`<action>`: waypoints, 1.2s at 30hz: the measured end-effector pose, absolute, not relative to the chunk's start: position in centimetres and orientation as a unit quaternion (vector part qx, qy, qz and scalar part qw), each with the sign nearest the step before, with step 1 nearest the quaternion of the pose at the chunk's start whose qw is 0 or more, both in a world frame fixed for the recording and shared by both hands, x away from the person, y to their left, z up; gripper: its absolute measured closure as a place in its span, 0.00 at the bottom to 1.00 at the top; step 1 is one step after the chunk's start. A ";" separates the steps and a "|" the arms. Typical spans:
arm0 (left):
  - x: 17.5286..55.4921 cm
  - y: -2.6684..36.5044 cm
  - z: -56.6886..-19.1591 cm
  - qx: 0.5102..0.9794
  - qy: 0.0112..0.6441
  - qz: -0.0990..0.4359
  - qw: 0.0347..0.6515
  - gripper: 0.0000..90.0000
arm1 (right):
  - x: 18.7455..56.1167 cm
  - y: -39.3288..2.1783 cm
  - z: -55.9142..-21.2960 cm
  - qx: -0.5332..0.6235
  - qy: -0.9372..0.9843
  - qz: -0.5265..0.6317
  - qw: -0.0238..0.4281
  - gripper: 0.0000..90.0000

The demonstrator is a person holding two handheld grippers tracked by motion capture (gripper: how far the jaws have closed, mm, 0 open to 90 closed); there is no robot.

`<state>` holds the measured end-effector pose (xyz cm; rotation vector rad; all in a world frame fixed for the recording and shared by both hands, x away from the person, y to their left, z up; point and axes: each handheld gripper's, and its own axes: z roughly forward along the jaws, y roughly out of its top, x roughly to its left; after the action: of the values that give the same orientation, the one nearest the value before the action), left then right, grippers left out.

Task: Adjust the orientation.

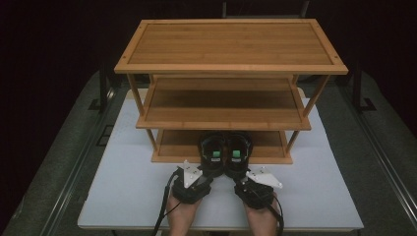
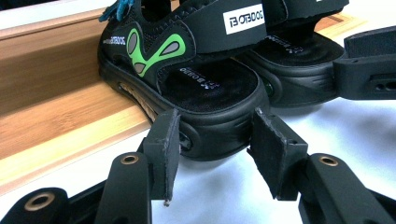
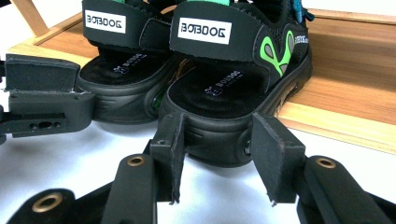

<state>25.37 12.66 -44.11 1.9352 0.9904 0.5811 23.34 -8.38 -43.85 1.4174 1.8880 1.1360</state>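
Two black sandals with green marks stand side by side, toes on the bottom shelf [image 1: 174, 145] of a bamboo rack and heels on the white mat. My left gripper [image 1: 211, 173] is shut on the heel of the left sandal [image 1: 212, 153]; in the left gripper view its pads [image 2: 163, 144] press both sides of that heel [image 2: 210, 88]. My right gripper [image 1: 238, 175] grips the heel of the right sandal [image 1: 237, 153] the same way, the pads [image 3: 273, 149] hard against the sole [image 3: 215, 88]. Each gripper view also catches the other sandal [image 2: 299, 51] [image 3: 121, 70].
The three-tier bamboo rack [image 1: 231, 44] stands at the far side of the white mat [image 1: 123, 187], its upper two shelves bare. Grey table surface [image 1: 378, 162] and metal rails flank the mat. The other hand's jaw shows at the edge of each gripper view [image 2: 369, 65] [image 3: 42, 98].
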 end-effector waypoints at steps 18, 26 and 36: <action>27.3 12.1 -44.2 0.777 0.399 0.245 0.421 0.59 | 25.1 -8.3 -44.0 0.528 0.693 0.415 0.263 0.61; 27.6 11.7 -44.3 0.771 0.403 0.264 0.416 0.62 | 25.8 -8.1 -44.2 0.524 0.694 0.412 0.272 0.62; 28.6 11.3 -44.4 0.770 0.408 0.269 0.410 0.63 | 26.8 -8.0 -44.4 0.529 0.689 0.413 0.276 0.63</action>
<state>28.58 11.34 -44.38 1.9399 1.0274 0.6765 26.76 -8.00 -44.40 1.4202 1.8505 1.1092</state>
